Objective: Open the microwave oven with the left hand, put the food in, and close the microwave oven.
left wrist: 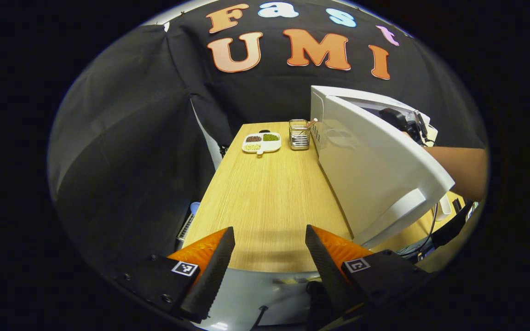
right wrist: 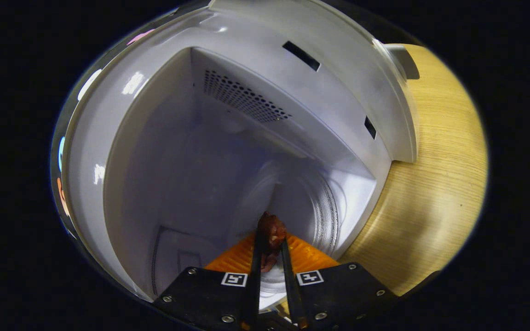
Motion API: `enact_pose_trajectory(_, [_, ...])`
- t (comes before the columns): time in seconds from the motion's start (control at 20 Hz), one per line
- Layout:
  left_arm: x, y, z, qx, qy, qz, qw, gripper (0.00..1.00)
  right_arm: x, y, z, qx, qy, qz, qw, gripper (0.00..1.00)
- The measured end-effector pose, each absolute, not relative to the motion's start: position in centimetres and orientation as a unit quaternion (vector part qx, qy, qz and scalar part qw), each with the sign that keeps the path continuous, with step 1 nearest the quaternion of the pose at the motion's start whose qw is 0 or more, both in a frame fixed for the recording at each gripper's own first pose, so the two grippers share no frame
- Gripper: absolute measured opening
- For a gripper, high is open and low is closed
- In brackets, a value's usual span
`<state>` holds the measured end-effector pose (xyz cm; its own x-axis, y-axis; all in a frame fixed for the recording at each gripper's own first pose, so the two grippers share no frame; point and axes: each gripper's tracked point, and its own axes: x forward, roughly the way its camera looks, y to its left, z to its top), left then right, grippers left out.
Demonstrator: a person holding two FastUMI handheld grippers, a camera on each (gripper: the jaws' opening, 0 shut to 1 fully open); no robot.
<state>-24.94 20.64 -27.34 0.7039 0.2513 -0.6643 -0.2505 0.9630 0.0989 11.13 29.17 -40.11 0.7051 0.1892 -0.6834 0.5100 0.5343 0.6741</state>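
The right gripper (right wrist: 269, 250), clamped on the food (right wrist: 272, 232), reaches into the microwave oven (right wrist: 256, 59) above its glass turntable (right wrist: 320, 207). The left gripper (left wrist: 269, 253), jaws apart, waits at the worktop's (left wrist: 265, 202) near edge beside the open door (left wrist: 371, 170).

Cloth-walled booth (left wrist: 122, 151) with kitchen-style table (left wrist: 265, 202)

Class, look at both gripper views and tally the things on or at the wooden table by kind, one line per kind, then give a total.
Microwave oven: 1
Divided dish: 1
Wire basket: 1
Food piece held between the right gripper fingers: 1
Total: 4
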Motion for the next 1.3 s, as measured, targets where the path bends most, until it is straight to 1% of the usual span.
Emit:
enact_pose_trajectory(0.05, [-24.3, 20.2, -27.5, -0.003, 0.357, 0.130, 0.925, 0.99, 10.4, 29.0, -40.1, 0.453, 0.387, -0.093, 0.798, 0.28])
enact_pose_trajectory(0.1, [-23.6, 19.8, -27.6, -0.008, 0.355, 0.126, 0.926, 0.99, 10.5, 29.2, -40.0, 0.440, 0.393, -0.079, 0.803, 0.39])
enact_pose_trajectory(0.15, [-22.9, 19.1, -27.8, -0.017, 0.352, 0.120, 0.928, 0.99, 10.0, 29.1, -39.8, 0.421, 0.403, -0.064, 0.810, 0.41])
enact_pose_trajectory(0.2, [-22.2, 18.7, -27.9, -0.021, 0.350, 0.115, 0.930, 0.99, 9.9, 29.4, -39.8, 0.403, 0.408, -0.045, 0.818, 0.48])
enact_pose_trajectory(0.25, [-21.7, 18.3, -27.9, -0.023, 0.346, 0.114, 0.931, 0.99, 9.2, 29.1, -39.3, 0.385, 0.408, -0.031, 0.827, 0.50])
enact_pose_trajectory(0.3, [-21.2, 17.8, -27.8, -0.024, 0.344, 0.114, 0.932, 0.99, 8.9, 28.6, -39.2, 0.373, 0.407, -0.025, 0.833, 0.54])
enact_pose_trajectory(0.45, [-19.8, 16.4, -27.9, -0.031, 0.335, 0.107, 0.936, 0.99, 7.7, 27.2, -37.7, 0.344, 0.411, 0.004, 0.844, 0.60])
enact_pose_trajectory(0.5, [-19.4, 15.8, -28.0, -0.036, 0.335, 0.103, 0.936, 0.91, 6.8, 26.6, -37.4, 0.329, 0.415, 0.018, 0.848, 0.63])
enact_pose_trajectory(0.55, [-18.9, 15.2, -28.0, -0.040, 0.334, 0.096, 0.937, 0.90, 5.9, 26.0, -37.2, 0.311, 0.418, 0.033, 0.853, 0.64])
enact_pose_trajectory(0.6, [-18.4, 14.7, -27.9, -0.041, 0.332, 0.091, 0.938, 0.91, 5.1, 25.3, -36.8, 0.294, 0.419, 0.047, 0.858, 0.68])
enact_pose_trajectory(0.65, [-18.1, 14.6, -27.9, -0.038, 0.330, 0.090, 0.939, 0.90, 4.2, 24.6, -36.4, 0.280, 0.421, 0.063, 0.860, 0.69])
enact_pose_trajectory(0.7, [-17.9, 14.4, -27.9, -0.038, 0.329, 0.088, 0.939, 0.94, 3.3, 23.9, -35.7, 0.268, 0.423, 0.077, 0.862, 0.70])
enact_pose_trajectory(0.8, [-17.4, 13.6, -27.8, -0.043, 0.326, 0.087, 0.940, 0.94, 1.8, 22.2, -34.8, 0.243, 0.424, 0.105, 0.866, 0.74])
enact_pose_trajectory(0.85, [-17.1, 13.2, -27.8, -0.044, 0.324, 0.087, 0.941, 0.90, 1.3, 21.2, -34.1, 0.232, 0.419, 0.116, 0.871, 0.75])
enact_pose_trajectory(0.9, [-16.9, 12.7, -27.8, -0.044, 0.324, 0.087, 0.941, 0.94, 1.2, 20.4, -33.3, 0.222, 0.411, 0.125, 0.875, 0.77])
enact_pose_trajectory(0.95, [-16.8, 12.1, -27.9, -0.043, 0.323, 0.085, 0.942, 0.91, 0.8, 19.6, -32.5, 0.213, 0.406, 0.135, 0.878, 0.78])
enact_pose_trajectory(1.0, [-16.5, 11.5, -27.8, -0.041, 0.322, 0.082, 0.942, 0.94, 0.4, 18.9, -31.9, 0.206, 0.404, 0.145, 0.879, 0.78])
enact_pose_trajectory(1.05, [-16.2, 10.8, -27.9, -0.037, 0.321, 0.078, 0.943, 0.94, 0.1, 18.0, -31.4, 0.197, 0.401, 0.154, 0.881, 0.78])
enact_pose_trajectory(1.1, [-15.9, 10.1, -27.8, -0.033, 0.320, 0.073, 0.944, 0.91, 0.0, 17.0, -30.7, 0.187, 0.395, 0.159, 0.885, 0.81])
enact_pose_trajectory(1.15, [-15.6, 9.3, -27.9, -0.028, 0.321, 0.067, 0.944, 0.94, 0.0, 16.0, -29.9, 0.180, 0.386, 0.164, 0.890, 0.82])
enact_pose_trajectory(1.2, [-15.3, 8.5, -28.0, -0.022, 0.321, 0.061, 0.945, 0.91, 0.0, 15.0, -29.3, 0.172, 0.377, 0.165, 0.895, 0.83])
enact_pose_trajectory(1.25, [-14.9, 7.8, -28.1, -0.018, 0.321, 0.054, 0.945, 0.91, 0.0, 14.0, -28.8, 0.166, 0.369, 0.165, 0.899, 0.83])
enact_pose_trajectory(1.3, [-14.6, 7.0, -28.2, -0.013, 0.320, 0.047, 0.946, 0.94, 0.0, 13.0, -28.4, 0.161, 0.363, 0.165, 0.903, 0.83])
